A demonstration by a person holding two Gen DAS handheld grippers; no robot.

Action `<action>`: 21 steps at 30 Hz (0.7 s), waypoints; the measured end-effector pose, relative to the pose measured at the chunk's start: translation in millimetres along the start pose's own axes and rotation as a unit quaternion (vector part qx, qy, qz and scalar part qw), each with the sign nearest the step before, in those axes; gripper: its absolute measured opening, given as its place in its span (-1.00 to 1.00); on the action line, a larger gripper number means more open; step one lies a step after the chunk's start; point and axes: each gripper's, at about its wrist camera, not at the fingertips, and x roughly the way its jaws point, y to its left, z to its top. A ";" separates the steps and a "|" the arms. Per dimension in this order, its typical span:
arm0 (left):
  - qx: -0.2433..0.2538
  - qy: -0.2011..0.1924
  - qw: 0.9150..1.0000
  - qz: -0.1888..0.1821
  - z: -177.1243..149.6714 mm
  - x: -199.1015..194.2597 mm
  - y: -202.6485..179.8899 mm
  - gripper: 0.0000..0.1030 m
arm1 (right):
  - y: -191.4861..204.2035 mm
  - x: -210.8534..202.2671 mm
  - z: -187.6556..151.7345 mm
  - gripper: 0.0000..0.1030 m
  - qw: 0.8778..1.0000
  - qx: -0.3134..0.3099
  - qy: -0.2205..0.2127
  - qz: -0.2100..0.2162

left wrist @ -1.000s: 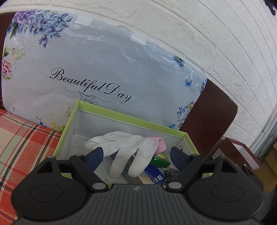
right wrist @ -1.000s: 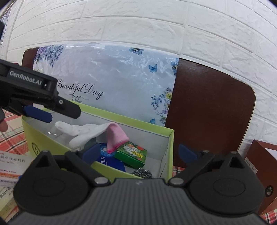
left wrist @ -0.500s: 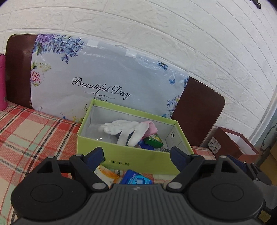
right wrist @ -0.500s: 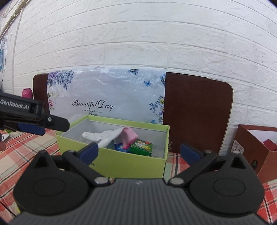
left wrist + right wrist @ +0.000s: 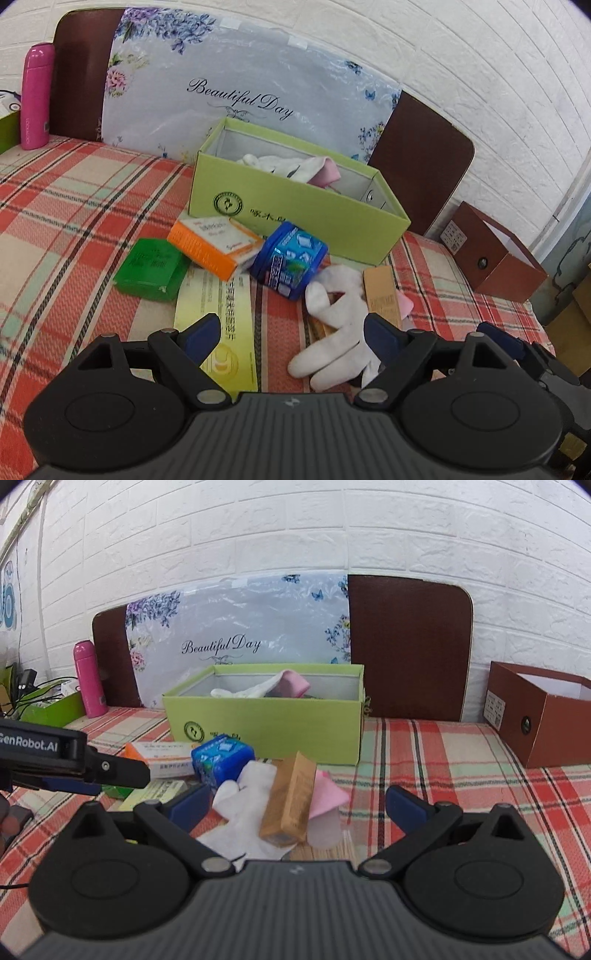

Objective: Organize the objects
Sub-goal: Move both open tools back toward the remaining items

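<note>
- a white brick wall [image 5: 258,535] backs a red plaid tablecloth [image 5: 74,206]; a floral board [image 5: 236,81] leaning there reads "beautiful day".
- far left, a pink bottle [image 5: 35,96] stands upright.
- a green case [image 5: 151,267], an orange-and-white box [image 5: 214,247] and a blue tub [image 5: 290,260] lie just before the lime box [image 5: 295,206], which holds a white glove [image 5: 280,166].
- another white glove [image 5: 336,332] lies on the cloth under a tan carton [image 5: 290,797].
- the left gripper [image 5: 291,334], marked "genrobot.ai", is spread and empty.
- the right gripper [image 5: 295,803] is likewise spread, holding nothing.
- a brown box [image 5: 543,716] sits at the right.
</note>
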 end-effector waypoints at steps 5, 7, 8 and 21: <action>-0.005 0.020 1.000 0.018 -21.1 -2.3 9.1 0.70 | 1.5 -9.8 -22.7 1.00 1.000 0.014 0.024 0.001; -0.009 0.026 0.999 0.029 -27.4 -1.7 14.1 0.70 | 3.1 -12.3 -33.0 1.00 0.999 0.019 0.036 -0.001; -0.011 0.030 0.999 0.034 -29.9 -0.9 16.8 0.70 | 4.0 -13.0 -37.8 1.00 0.999 0.020 0.041 -0.002; -0.031 0.031 0.996 0.073 -34.7 23.2 33.5 0.70 | 12.3 -21.7 -58.1 1.00 0.998 0.030 0.059 0.001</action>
